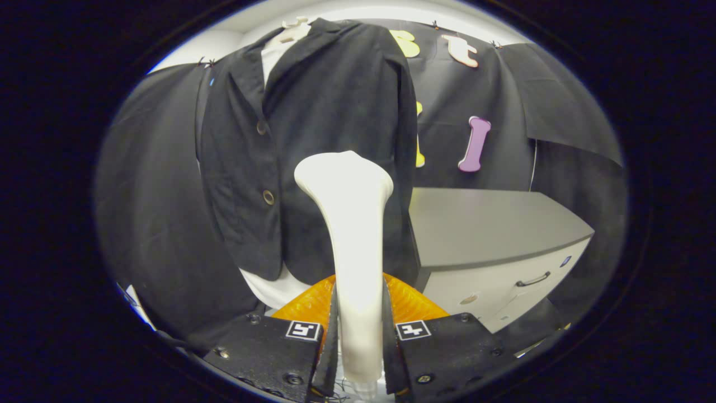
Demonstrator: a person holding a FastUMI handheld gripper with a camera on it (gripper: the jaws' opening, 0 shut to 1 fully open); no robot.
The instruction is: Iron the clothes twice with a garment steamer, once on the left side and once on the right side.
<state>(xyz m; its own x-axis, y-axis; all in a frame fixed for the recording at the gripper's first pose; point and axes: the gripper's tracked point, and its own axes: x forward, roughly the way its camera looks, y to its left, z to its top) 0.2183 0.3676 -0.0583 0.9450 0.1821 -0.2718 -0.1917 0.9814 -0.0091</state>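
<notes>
A white garment steamer (353, 235) stands upright between my two fingers, and my gripper (358, 330) is shut on its handle. Its wide head rises just in front of a black jacket (313, 140), over the jacket's right half, beside the button line. The jacket hangs on a white mannequin torso (277, 47) with brass buttons down its front. Whether the steamer head touches the cloth I cannot tell.
A grey-topped cabinet (492, 224) with a drawer handle (532, 280) stands right of the jacket, close to the steamer. Black cloth walls the booth behind and to the left. An orange ribbed thing (411, 305) lies below the jacket, behind my fingers.
</notes>
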